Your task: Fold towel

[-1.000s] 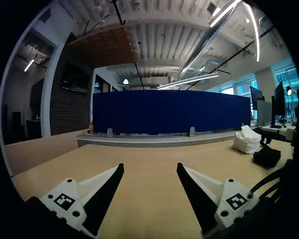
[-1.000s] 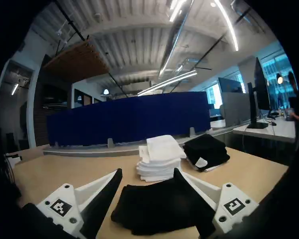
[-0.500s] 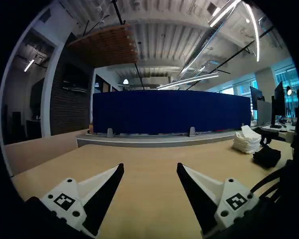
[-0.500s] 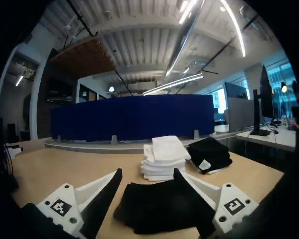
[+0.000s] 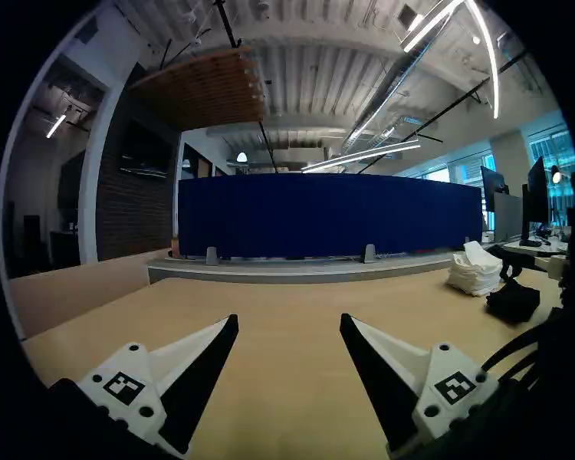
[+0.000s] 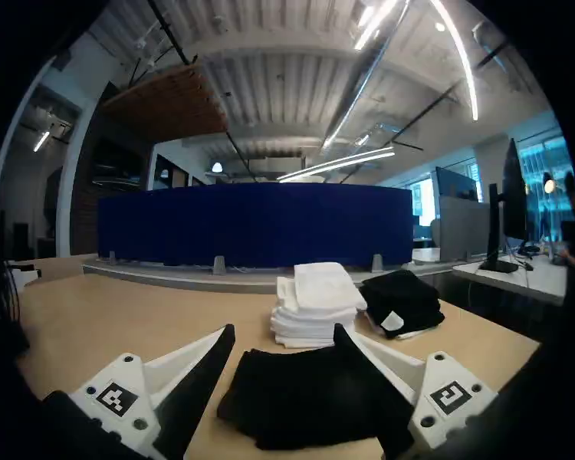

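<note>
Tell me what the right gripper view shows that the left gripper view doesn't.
Right gripper view: the right gripper, open, a black towel lying between its fingers, and a second black pile with a white tag beside the white towel stack. Left gripper view: the left gripper, open above the table, and dark cables at the lower right. Both: the blue partition, the table, the white towel stack and the black towel, small and far off in the left gripper view.
</note>
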